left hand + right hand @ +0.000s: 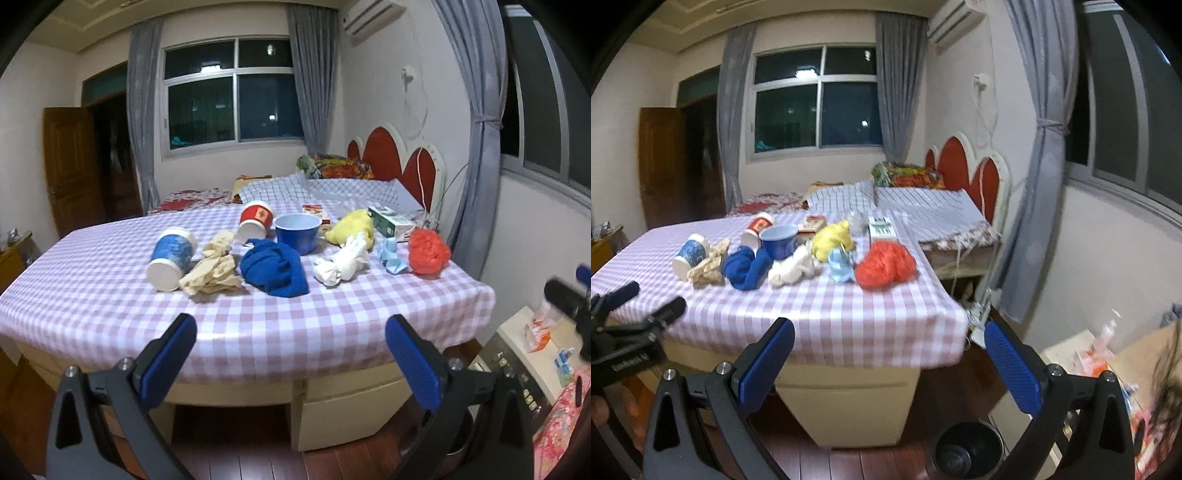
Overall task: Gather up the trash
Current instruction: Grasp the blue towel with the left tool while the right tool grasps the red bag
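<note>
Item 1: left gripper (291,354), black frame with blue pads, its fingers standing spread wide with nothing between them, hanging short of the near edge of the table.

Item 2: right gripper (890,363), same build, fingers likewise standing wide apart and holding nothing, hanging off the table's near right corner.

Item 3: table draped in a pink-and-white checked plastic cloth (110,295), carrying a row of litter well ahead of both grippers.

Item 4: blue-patterned paper cup with a white rim (171,256), lying on its side at the left end of the row.

Item 5: crumpled beige paper wad (214,271), lying just beside that cup.

Item 6: bunched dark blue cloth (275,269), sitting at the middle of the row.

Item 7: red-and-white paper cup (255,221), lying tipped behind the cloth.

Item 8: upright blue plastic bowl (298,232), standing just beside the red cup.

Item 9: crumpled white tissue wad (341,262), lying right of the cloth.

Item 10: yellow soft bundle (351,227), sitting behind the tissue.

Item 11: pale blue crumpled wrapper (393,254).

Item 12: red-orange mesh ball (428,253), sitting at the right end.

Item 13: dark round waste bin (969,448), standing on the wooden floor below the table's right corner.
</note>
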Demonstrator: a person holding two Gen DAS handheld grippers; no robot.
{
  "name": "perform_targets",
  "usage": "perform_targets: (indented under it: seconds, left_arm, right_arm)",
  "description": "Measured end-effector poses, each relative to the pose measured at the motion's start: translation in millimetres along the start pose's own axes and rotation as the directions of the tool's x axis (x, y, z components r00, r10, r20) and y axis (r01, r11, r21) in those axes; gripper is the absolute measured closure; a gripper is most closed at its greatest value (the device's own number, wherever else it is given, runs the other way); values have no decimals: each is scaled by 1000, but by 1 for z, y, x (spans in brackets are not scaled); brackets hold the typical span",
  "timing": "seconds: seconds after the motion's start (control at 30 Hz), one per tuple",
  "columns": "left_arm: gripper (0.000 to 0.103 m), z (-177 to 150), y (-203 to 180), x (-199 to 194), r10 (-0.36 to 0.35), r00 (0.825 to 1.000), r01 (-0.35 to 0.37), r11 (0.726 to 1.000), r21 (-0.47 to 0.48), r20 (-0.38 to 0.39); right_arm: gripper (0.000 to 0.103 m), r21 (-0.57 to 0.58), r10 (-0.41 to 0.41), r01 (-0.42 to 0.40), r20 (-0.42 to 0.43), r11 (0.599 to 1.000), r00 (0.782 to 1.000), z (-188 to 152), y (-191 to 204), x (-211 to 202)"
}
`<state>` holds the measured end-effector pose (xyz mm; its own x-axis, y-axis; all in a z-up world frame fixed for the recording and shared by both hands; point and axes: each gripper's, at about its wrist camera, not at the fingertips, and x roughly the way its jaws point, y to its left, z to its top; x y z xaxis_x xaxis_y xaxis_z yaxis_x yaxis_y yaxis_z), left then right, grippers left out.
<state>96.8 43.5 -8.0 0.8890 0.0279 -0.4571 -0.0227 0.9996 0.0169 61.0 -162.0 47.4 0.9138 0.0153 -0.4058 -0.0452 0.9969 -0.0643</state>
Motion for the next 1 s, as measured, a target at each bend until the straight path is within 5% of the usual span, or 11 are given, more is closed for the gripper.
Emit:
perform_targets:
  seconds: [0.13, 0.43, 0.93, 1.0]
  left_arm:
    - [28, 5, -1, 41, 24, 999, -23, 999, 22, -25]
    - [28, 23, 10, 134, 87, 990, -90, 996, -15, -110]
    - [33, 34, 26, 182, 98, 984, -109, 991, -71, -149]
    - [35, 34, 24, 182, 105, 982, -114, 992, -49, -157]
  right_arm:
    - [0, 7, 65, -65, -58, 998, 996, 10, 1, 52]
    - [0, 11, 101, -100, -169, 995, 980, 13, -4, 169]
    - [27, 74, 156, -143, -216, 987, 964, 22, -19, 246]
    - [41, 84, 171, -156, -225, 984, 959, 20, -19, 249]
